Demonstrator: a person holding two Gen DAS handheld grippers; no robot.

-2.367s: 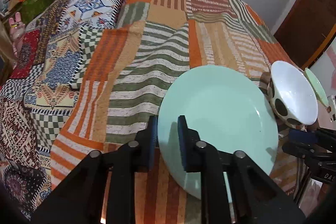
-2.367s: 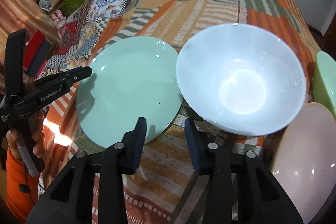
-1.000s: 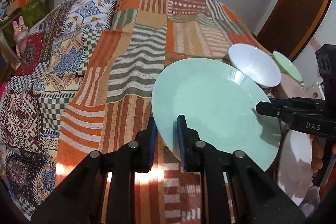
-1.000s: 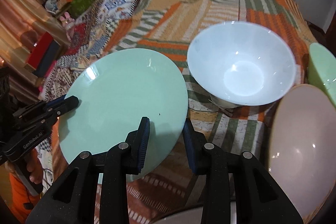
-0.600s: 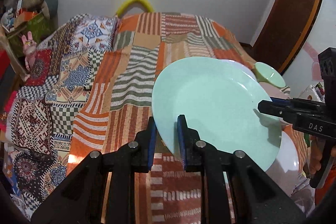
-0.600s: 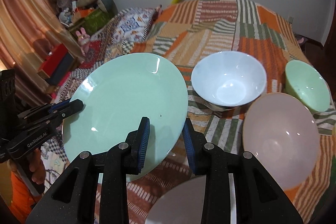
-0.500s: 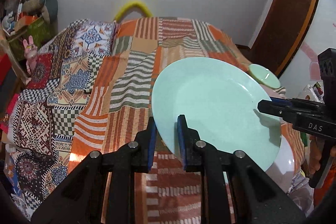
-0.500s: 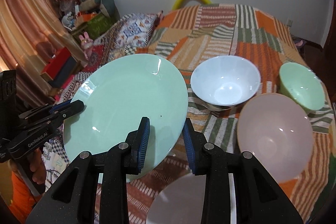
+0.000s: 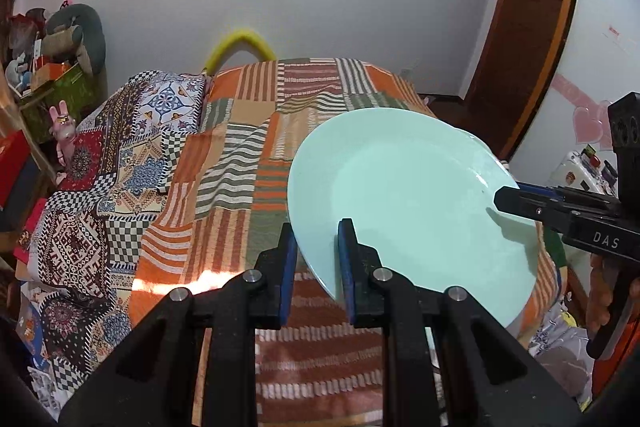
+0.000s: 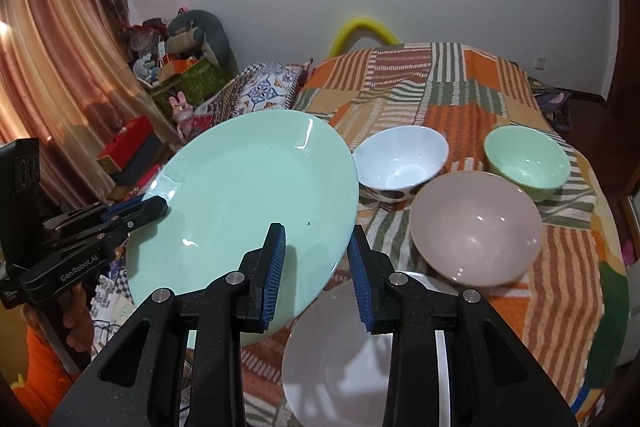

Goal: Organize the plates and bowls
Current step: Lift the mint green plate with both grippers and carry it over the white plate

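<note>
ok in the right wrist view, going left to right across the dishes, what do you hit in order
Left gripper clamped on the rim, then the mint green plate, white bowl with dark spots, pink bowl, green bowl. The white plate at the bottom overlaps several, so I left it out.

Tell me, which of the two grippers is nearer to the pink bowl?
Right. The right gripper grips the green plate's edge beside the pink bowl; the left gripper clamps the plate's far edge.

Dim indoor light; glare glints on the mint plate; fisheye bends dark corners; perhaps slight edge blur.
</note>
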